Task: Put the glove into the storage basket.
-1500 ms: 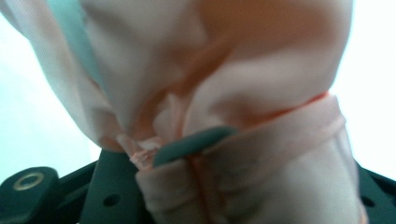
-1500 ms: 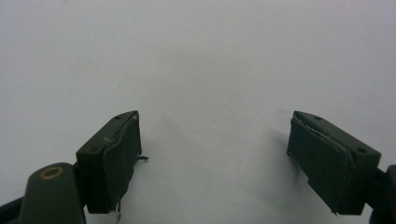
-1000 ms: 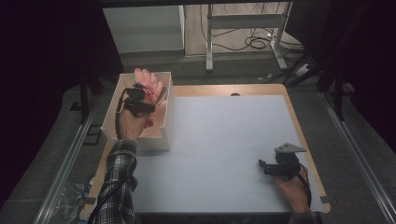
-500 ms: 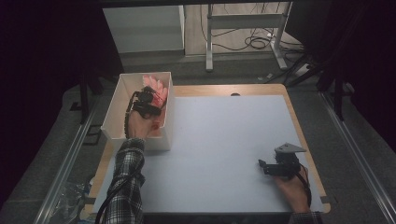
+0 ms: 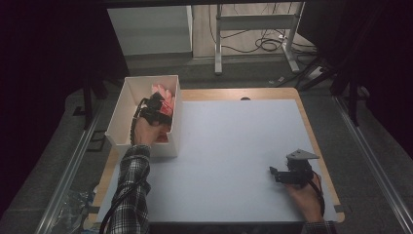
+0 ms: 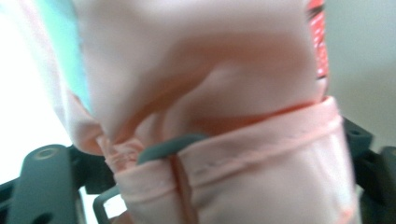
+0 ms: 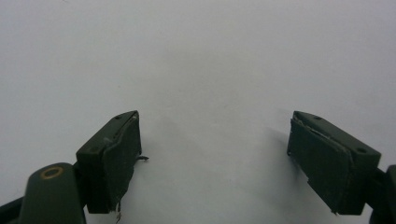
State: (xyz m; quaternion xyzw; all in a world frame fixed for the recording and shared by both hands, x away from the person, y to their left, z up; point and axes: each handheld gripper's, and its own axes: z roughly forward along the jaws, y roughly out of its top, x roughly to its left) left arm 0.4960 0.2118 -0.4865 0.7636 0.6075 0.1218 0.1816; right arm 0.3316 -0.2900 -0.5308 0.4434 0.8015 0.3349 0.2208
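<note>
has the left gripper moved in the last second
Yes. Against the white box, the left gripper has pushed a little farther toward the box's far end, into the pink cloth. The box has not shifted.

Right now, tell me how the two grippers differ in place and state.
The left gripper reaches into the white box at the table's left edge, while the right gripper rests over the bare white tabletop. The left one is buried in pink cloth, its jaw state hidden; the right one's jaws stand wide apart, holding nothing. Both are black and hand-held.
</note>
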